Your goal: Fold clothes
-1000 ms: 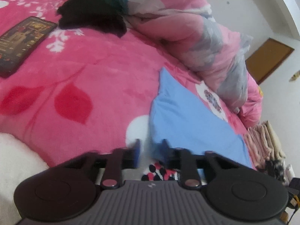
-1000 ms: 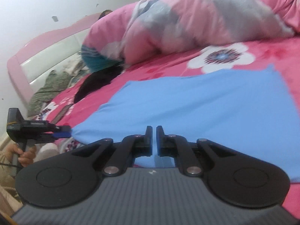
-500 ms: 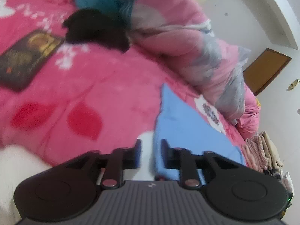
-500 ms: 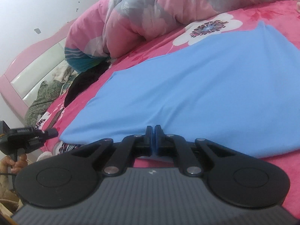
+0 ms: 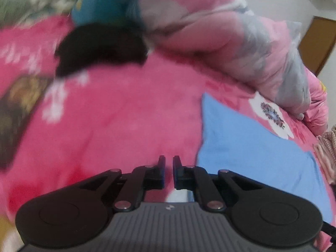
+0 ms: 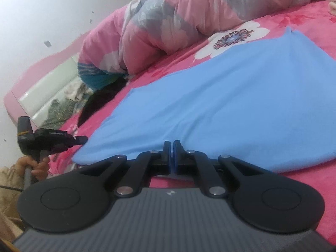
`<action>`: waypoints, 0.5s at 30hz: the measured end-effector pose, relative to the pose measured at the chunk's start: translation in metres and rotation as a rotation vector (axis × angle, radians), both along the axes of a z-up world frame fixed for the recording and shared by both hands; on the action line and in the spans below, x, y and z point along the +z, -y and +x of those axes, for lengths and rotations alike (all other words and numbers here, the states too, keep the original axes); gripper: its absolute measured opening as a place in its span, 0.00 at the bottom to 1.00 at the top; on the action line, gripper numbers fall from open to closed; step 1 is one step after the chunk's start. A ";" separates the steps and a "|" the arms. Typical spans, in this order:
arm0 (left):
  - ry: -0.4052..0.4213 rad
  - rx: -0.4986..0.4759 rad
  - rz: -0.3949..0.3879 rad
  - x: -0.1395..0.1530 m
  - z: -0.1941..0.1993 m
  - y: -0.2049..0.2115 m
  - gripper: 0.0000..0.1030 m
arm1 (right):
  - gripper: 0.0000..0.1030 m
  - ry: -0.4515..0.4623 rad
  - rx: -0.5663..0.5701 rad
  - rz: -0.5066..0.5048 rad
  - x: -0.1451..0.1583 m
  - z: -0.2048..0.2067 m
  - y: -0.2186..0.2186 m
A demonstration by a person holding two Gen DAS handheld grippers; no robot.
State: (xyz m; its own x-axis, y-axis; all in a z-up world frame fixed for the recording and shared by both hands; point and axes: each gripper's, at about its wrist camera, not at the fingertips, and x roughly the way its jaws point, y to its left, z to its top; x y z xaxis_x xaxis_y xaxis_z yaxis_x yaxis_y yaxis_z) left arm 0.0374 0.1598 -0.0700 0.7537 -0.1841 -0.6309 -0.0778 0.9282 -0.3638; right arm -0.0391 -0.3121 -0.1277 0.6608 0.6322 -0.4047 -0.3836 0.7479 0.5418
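Blue garment (image 6: pixel 220 109) lies flat on the pink floral bed cover (image 5: pixel 126 115), near edge toward both claws. Right claw (image 6: pixel 172 147): jaws together, tips at the garment's near edge; whether fabric is pinched can't be told. Left claw (image 5: pixel 169 161): jaws have just been closing, a narrow gap left, nothing between them, over bare cover just beside the garment's left corner; a hand (image 6: pixel 36 163) holds it. Rolled pink-grey quilt (image 6: pixel 178 21) and a black cloth (image 5: pixel 100 48) lie beyond.
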 end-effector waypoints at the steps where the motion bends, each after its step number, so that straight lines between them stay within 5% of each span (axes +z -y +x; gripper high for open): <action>1: 0.018 -0.042 -0.012 0.006 0.006 0.005 0.14 | 0.03 0.004 0.004 0.009 0.000 0.000 0.002; 7: -0.016 -0.294 0.096 0.000 0.062 0.065 0.17 | 0.03 0.008 0.002 0.068 -0.007 0.001 0.016; 10: -0.037 -0.235 0.129 -0.017 0.096 0.050 0.16 | 0.01 0.004 0.001 0.103 -0.013 0.002 0.022; 11: -0.044 -0.198 0.104 -0.019 0.107 0.039 0.03 | 0.01 0.003 0.001 0.115 -0.015 0.003 0.024; 15: 0.013 -0.141 0.162 0.004 0.126 0.030 0.14 | 0.01 0.002 0.011 0.148 -0.020 0.005 0.029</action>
State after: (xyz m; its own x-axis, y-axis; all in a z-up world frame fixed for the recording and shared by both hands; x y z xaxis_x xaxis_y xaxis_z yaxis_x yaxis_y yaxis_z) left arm 0.1638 0.1299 -0.0664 0.7361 -0.1849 -0.6512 0.0606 0.9761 -0.2086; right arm -0.0343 -0.3409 -0.1477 0.6542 0.6921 -0.3050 -0.3924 0.6554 0.6453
